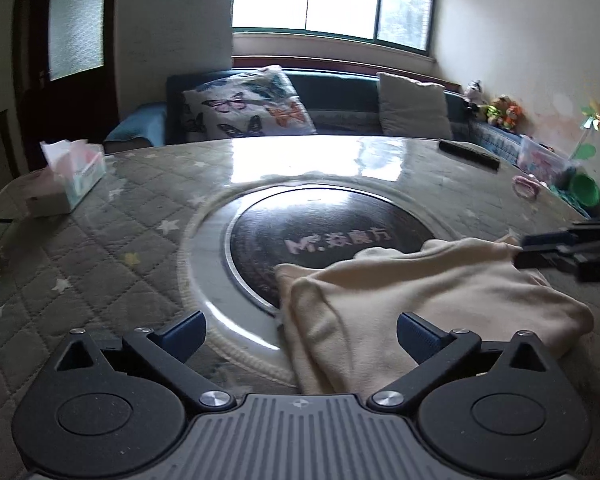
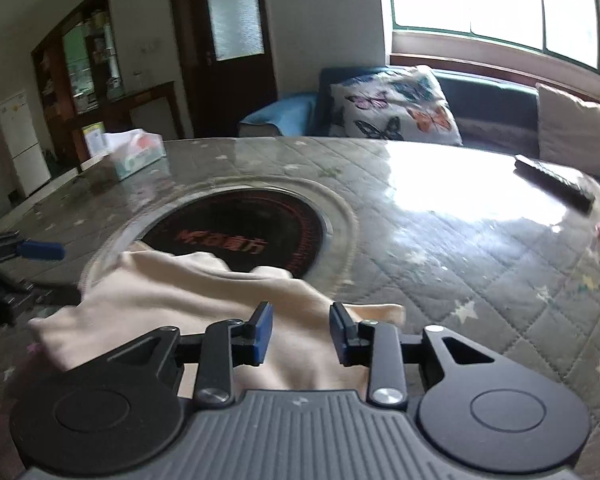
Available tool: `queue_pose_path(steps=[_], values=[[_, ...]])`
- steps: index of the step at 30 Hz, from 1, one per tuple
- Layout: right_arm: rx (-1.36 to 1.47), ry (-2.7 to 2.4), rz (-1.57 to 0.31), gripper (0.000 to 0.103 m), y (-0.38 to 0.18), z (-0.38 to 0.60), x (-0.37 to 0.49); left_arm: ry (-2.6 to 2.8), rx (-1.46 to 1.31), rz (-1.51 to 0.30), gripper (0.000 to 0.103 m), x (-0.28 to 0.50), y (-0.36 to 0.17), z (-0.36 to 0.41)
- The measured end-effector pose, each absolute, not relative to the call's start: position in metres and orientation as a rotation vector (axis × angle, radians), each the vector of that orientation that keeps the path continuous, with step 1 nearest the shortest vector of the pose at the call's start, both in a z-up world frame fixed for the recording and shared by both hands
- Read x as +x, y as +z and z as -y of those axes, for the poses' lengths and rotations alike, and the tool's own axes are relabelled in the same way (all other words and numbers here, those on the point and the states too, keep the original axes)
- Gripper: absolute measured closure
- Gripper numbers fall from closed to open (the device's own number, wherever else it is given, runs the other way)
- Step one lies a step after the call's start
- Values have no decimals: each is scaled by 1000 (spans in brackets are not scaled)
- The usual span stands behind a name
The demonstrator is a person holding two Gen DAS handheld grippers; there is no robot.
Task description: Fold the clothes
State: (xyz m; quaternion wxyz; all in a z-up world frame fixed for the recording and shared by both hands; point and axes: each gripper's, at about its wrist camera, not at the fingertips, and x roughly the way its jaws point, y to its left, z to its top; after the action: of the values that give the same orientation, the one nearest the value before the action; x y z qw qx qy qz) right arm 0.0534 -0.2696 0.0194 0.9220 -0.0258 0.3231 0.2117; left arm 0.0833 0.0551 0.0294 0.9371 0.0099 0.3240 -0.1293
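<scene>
A cream garment [image 1: 420, 292] lies folded and rumpled on the glass-topped quilted table [image 1: 120, 248], partly over the black round hob [image 1: 300, 240] in the middle. My left gripper [image 1: 300, 332] stands wide open at the garment's near left edge; its pads touch nothing. In the right wrist view the same garment [image 2: 180, 304] lies under and ahead of my right gripper [image 2: 300, 320], whose blue pads are apart with a gap and do not pinch the cloth. Each gripper shows in the other's view: the right gripper [image 1: 568, 248] at the garment's far right corner, the left gripper [image 2: 40, 250] at the left edge.
A tissue box [image 1: 72, 176] stands at the table's far left. A black remote [image 1: 470, 154] and a pink item [image 1: 526, 186] lie far right. Behind the table is a sofa with a butterfly cushion [image 1: 248, 108]; toys and a green bowl [image 1: 586, 190] sit by the right wall.
</scene>
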Motion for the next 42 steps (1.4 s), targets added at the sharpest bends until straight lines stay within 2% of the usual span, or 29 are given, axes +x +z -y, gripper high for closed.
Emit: queue_pose_path(steps=[6, 20, 25, 28, 30, 32, 42], values=[[-178, 572, -617, 56, 31, 229, 19, -194, -44, -682, 0, 84, 36, -70], [-498, 836, -555, 56, 16, 120, -34, -172, -247, -736, 0, 87, 42, -100], [-610, 842, -523, 60, 4, 91, -43, -209, -352, -786, 1, 93, 36, -105], [-649, 823, -506, 68, -1, 80, -47, -232, -387, -802, 2, 95, 34, -104], [-649, 808, -503, 80, -2, 80, -47, -239, -413, -815, 3, 96, 32, -102], [-616, 801, -508, 85, 2, 84, -45, -246, -457, -837, 5, 99, 30, -102], [-408, 785, -500, 89, 35, 122, -40, -288, -716, -949, 19, 111, 15, -95]])
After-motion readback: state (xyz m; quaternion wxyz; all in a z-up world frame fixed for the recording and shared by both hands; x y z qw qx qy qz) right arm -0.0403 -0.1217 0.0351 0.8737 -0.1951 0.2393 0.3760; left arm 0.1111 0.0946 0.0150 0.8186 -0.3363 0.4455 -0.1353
